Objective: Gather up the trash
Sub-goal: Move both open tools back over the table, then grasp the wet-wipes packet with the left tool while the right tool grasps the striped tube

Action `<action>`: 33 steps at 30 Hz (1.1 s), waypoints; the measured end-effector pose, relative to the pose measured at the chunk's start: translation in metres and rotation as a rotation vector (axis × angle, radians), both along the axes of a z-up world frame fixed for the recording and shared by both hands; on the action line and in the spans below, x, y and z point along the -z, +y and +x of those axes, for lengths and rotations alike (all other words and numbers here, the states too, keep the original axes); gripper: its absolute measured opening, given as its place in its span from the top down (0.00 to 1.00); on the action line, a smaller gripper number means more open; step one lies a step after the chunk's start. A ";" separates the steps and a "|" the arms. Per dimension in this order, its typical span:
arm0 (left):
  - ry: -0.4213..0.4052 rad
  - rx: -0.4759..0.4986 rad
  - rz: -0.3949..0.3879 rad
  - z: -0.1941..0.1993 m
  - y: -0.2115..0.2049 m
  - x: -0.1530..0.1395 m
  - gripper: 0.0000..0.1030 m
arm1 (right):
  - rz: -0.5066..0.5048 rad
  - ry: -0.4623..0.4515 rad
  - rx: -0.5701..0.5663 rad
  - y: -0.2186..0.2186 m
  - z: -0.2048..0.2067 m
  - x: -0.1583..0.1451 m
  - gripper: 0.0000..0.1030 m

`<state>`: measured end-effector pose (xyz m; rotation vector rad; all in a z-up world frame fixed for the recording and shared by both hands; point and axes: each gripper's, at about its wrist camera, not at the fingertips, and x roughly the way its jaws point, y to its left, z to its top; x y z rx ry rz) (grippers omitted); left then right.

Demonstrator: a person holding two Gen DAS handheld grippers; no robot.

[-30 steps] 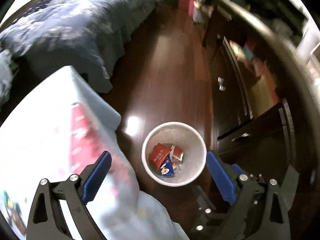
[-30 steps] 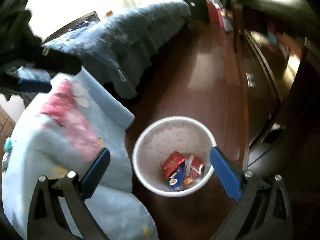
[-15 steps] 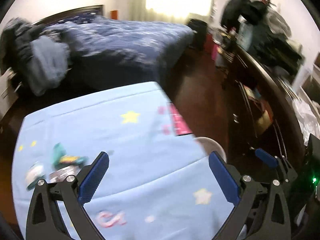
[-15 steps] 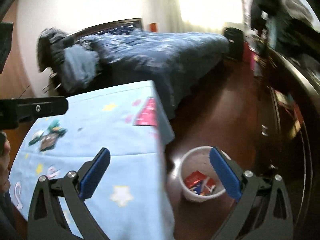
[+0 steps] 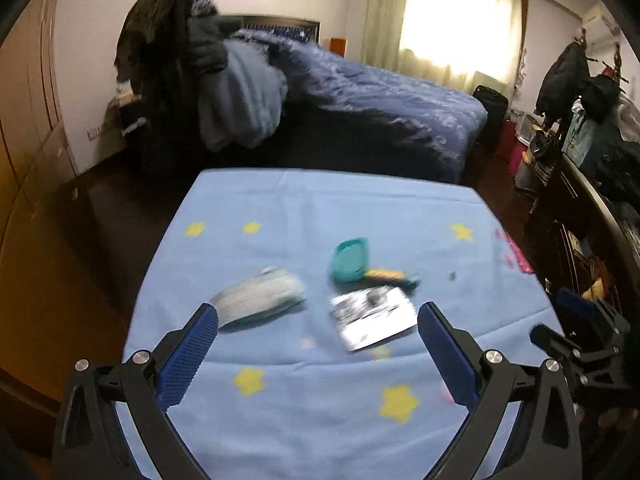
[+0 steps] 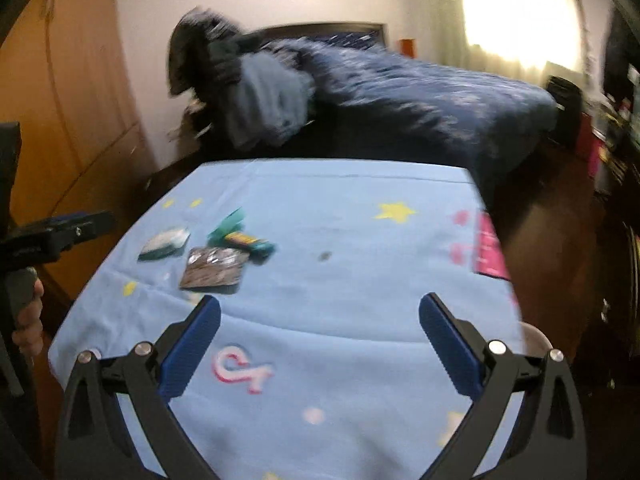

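Through the left wrist camera, the left gripper [image 5: 318, 322] hung above the near part of a table draped in a light blue cloth with yellow stars [image 5: 400, 208], its blue-padded jaws spread wide and holding nothing. Between and just beyond the fingertips lay the trash: a pale, teal-edged crumpled wrapper [image 5: 258, 298] on the left, a shiny silver foil packet [image 5: 372, 318] on the right, and behind the packet a round teal plastic lid [image 5: 349, 259] touching a small yellow-and-teal wrapper [image 5: 390, 275]. All were blurred. This view alone caught part of the right gripper's black frame [image 5: 576, 344] at the right edge, and a dark shelf unit [image 5: 592, 248] crowded with clutter.

Through the right wrist camera, the right gripper [image 6: 320, 318] was likewise parted wide and empty, over the cloth's near middle. Here the same trash sat well off to the left: the crumpled wrapper [image 6: 165, 243], the foil packet [image 6: 214, 267], the teal lid [image 6: 227, 225] and the yellow-and-teal wrapper [image 6: 250, 242], clustered together. Only this view showed a pink looped print on the cloth [image 6: 240, 368], a bright pink patch [image 6: 489, 246] at the cloth's right edge, the pale rim of a white bin [image 6: 536, 340] below that edge, and fingers [image 6: 30, 322] wrapped around the left gripper's handle. A bed with a dark blue quilt [image 6: 420, 92] stood behind the table.
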<state>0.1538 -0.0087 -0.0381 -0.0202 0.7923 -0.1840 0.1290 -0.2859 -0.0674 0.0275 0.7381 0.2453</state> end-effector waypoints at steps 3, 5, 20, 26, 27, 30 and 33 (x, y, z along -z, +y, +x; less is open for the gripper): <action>0.032 0.027 -0.015 0.008 0.027 0.010 0.04 | 0.005 0.043 -0.077 0.026 0.027 0.008 0.14; 0.041 0.055 0.001 0.014 0.034 0.016 0.04 | 0.005 0.067 -0.109 0.035 0.041 0.012 0.27; 0.157 0.409 0.075 0.098 0.042 0.065 0.08 | -0.097 0.168 -0.339 0.102 0.138 0.051 0.56; 0.219 0.433 0.098 0.118 0.038 0.082 0.08 | -0.112 0.190 -0.358 0.111 0.158 0.063 0.64; 0.230 0.440 0.102 0.119 0.036 0.084 0.08 | -0.123 0.187 -0.350 0.112 0.159 0.064 0.68; 0.240 0.454 0.094 0.119 0.034 0.086 0.16 | -0.110 0.199 -0.336 0.106 0.159 0.062 0.74; 0.232 0.452 0.085 0.114 0.034 0.085 0.26 | -0.099 0.204 -0.309 0.098 0.154 0.062 0.75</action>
